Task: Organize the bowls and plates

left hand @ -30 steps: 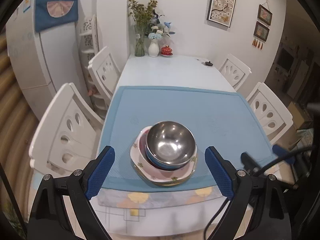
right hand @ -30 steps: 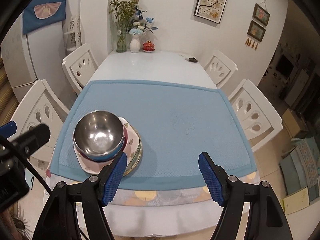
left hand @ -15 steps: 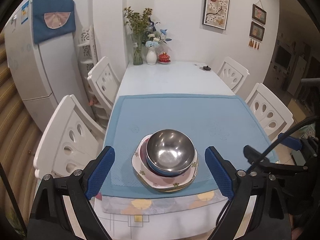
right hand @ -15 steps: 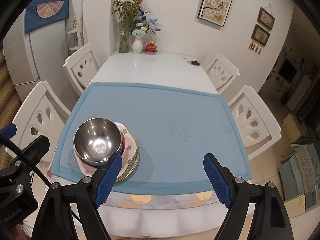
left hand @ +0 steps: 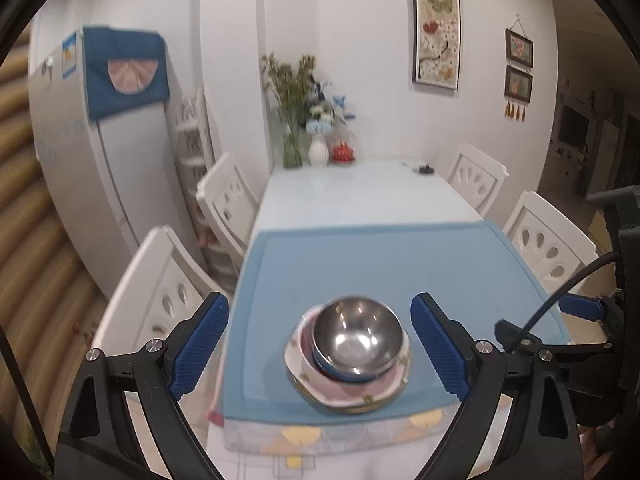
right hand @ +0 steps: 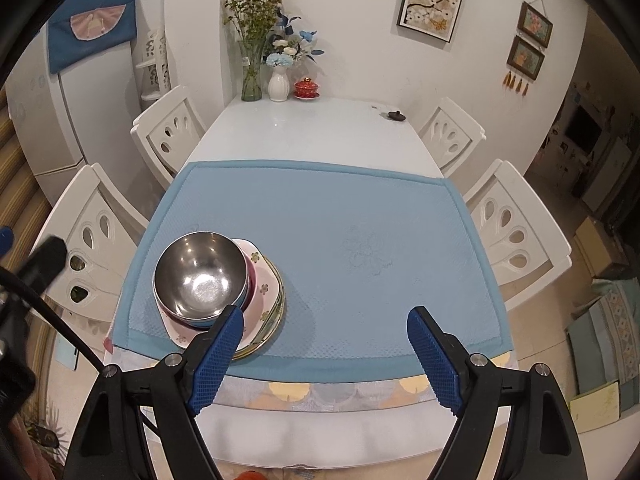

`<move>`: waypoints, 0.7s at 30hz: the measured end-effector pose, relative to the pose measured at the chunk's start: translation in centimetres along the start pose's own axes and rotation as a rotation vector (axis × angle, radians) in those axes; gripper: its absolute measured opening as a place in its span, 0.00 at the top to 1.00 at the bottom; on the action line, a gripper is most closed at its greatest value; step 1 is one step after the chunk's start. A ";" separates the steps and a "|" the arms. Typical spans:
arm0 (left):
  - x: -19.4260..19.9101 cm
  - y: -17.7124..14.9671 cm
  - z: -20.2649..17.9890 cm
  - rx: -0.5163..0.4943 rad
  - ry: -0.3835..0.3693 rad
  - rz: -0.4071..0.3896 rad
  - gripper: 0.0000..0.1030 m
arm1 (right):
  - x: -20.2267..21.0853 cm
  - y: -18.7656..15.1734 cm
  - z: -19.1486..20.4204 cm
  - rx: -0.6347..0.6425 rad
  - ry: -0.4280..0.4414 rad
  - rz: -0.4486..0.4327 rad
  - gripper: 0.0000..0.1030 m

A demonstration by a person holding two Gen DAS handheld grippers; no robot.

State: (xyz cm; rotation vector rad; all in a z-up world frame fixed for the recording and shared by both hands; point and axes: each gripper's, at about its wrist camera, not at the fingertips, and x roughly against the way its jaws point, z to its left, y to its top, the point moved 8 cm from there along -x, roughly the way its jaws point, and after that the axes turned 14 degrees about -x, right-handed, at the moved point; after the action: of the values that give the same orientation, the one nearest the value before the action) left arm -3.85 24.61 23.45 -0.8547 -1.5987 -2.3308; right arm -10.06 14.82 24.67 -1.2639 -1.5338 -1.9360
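A shiny steel bowl [left hand: 356, 340] [right hand: 198, 276] tops a stack: it nests in a blue bowl and a dark pink one, over a pink floral plate [left hand: 320, 388] [right hand: 264, 292] and a green-rimmed plate. The stack stands at the near left corner of the blue mat [left hand: 380, 264] [right hand: 340, 220]. My left gripper [left hand: 319, 299] is open, held back from the stack and above it, with nothing between its fingers. My right gripper [right hand: 325, 312] is open too, over the mat's front edge to the right of the stack; its left finger [right hand: 220, 348] overlaps the plates' rim in the picture.
White chairs [right hand: 168, 136] [right hand: 516, 232] line both long sides of the white table [right hand: 316, 128]. Vases with flowers [right hand: 256, 52] and a small red lidded cup [right hand: 307, 89] stand at the far end, near a small dark object [right hand: 395, 115]. A fridge [left hand: 100, 168] stands at the left.
The left gripper has risen and tilted up, so the stack sits lower and smaller in its view. The right gripper's jaws have widened; it has hardly moved.
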 end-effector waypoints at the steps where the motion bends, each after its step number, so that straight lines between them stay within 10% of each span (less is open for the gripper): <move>1: 0.1 0.2 0.0 -0.008 0.009 -0.010 0.09 | 0.0 0.0 -0.2 -0.002 0.002 0.000 0.20; 21: 2.7 0.4 -2.9 0.040 0.109 -0.011 0.09 | 0.3 0.2 -2.2 0.026 0.089 -0.001 0.20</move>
State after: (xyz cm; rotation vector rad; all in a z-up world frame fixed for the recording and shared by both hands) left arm -6.84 22.28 24.56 -0.6993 -1.6035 -2.3013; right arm -10.95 12.82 25.04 -1.1500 -1.5112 -1.9394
